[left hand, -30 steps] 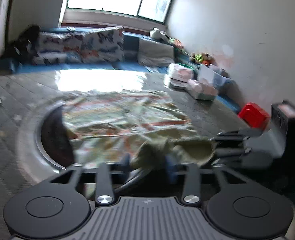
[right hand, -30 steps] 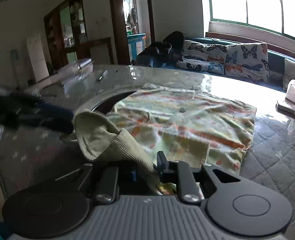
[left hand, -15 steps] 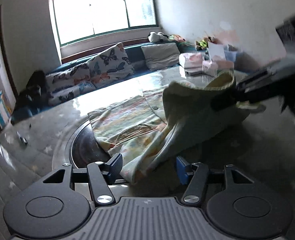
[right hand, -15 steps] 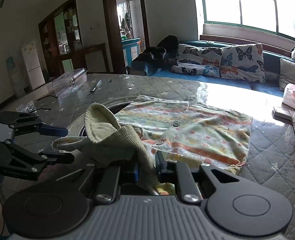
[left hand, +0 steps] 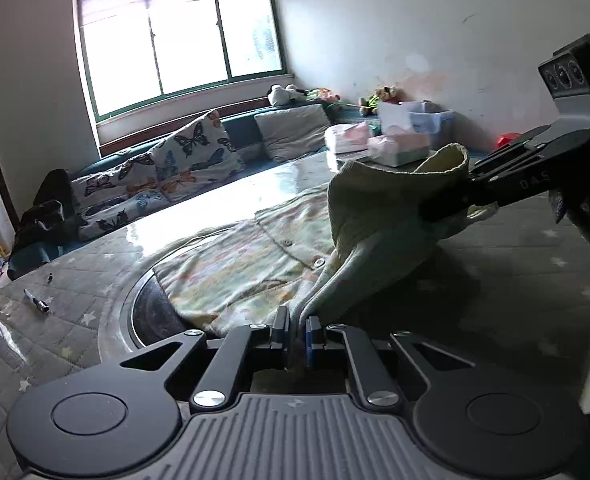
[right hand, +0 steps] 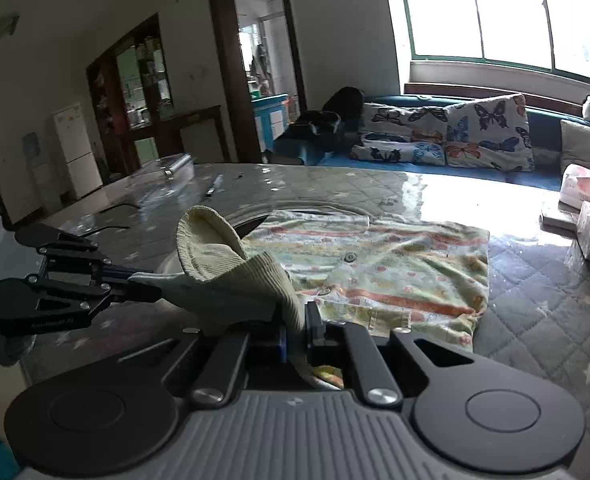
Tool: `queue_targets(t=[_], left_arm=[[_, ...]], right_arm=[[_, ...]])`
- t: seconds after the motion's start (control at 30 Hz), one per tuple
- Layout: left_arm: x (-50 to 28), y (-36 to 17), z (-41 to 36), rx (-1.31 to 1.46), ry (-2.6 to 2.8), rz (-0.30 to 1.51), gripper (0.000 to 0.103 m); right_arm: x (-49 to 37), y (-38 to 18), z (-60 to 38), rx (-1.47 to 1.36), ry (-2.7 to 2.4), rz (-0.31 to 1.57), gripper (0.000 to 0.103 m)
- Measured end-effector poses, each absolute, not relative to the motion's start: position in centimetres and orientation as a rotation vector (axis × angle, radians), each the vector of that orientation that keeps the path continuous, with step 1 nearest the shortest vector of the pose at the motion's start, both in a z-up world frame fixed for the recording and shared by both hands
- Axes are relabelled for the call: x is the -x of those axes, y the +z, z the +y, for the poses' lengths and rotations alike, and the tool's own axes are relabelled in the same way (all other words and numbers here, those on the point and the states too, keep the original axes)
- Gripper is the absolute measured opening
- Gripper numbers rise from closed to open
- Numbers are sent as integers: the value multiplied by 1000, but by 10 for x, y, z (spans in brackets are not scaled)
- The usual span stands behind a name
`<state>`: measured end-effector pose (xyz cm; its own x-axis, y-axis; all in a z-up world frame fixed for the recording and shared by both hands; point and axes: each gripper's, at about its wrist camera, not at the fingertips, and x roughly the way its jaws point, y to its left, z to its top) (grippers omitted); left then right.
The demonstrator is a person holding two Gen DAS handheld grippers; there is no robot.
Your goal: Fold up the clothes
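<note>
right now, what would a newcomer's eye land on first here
The pale ribbed sleeve lifted off the table, stretched between the left gripper and the right gripper, both shut on it; the left's jaws have just been closing. Behind it the floral buttoned garment lies flat on the quilted star-print table, partly over a round inset. Past the table's far edge, butterfly cushions line the bench under the bright window.

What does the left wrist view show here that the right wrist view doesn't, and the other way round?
Only the left wrist view: the stuffed toys and the clear plastic storage box along the white wall, and the right tongs from outside.

Only the right wrist view: the open doorway, the white fridge, and the left tongs from outside.

Both: the pale green ribbed cuff clamped by both tongs, the flowered button-up garment flat on the quilted grey table cover, and the butterfly-print cushions.
</note>
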<state>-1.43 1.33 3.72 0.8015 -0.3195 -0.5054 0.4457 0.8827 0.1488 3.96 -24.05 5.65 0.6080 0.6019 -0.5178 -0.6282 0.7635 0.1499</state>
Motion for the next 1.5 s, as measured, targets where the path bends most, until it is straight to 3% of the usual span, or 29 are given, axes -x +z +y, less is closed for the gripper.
queue_targets(t=[0.3, 0.5, 0.93, 1.23, 1.43, 1.5], left_arm=[[104, 59, 10, -224, -488, 508, 8], [113, 64, 13, -186, -485, 499, 8], [-8, 77, 35, -75, -417, 524, 8], [-115, 17, 56, 49, -338, 746, 8], [-122, 2, 61, 62, -319, 780, 8], [-122, 4, 61, 63, -320, 776, 8]], right_arm=[[52, 83, -262, 76, 789, 554, 7], [63, 90, -261, 101, 796, 559, 6], [-62, 113, -224, 161, 752, 565, 6], [-161, 46, -193, 95, 641, 681, 6], [-165, 29, -220, 28, 557, 685, 23], [-160, 30, -234, 22, 531, 687, 43]])
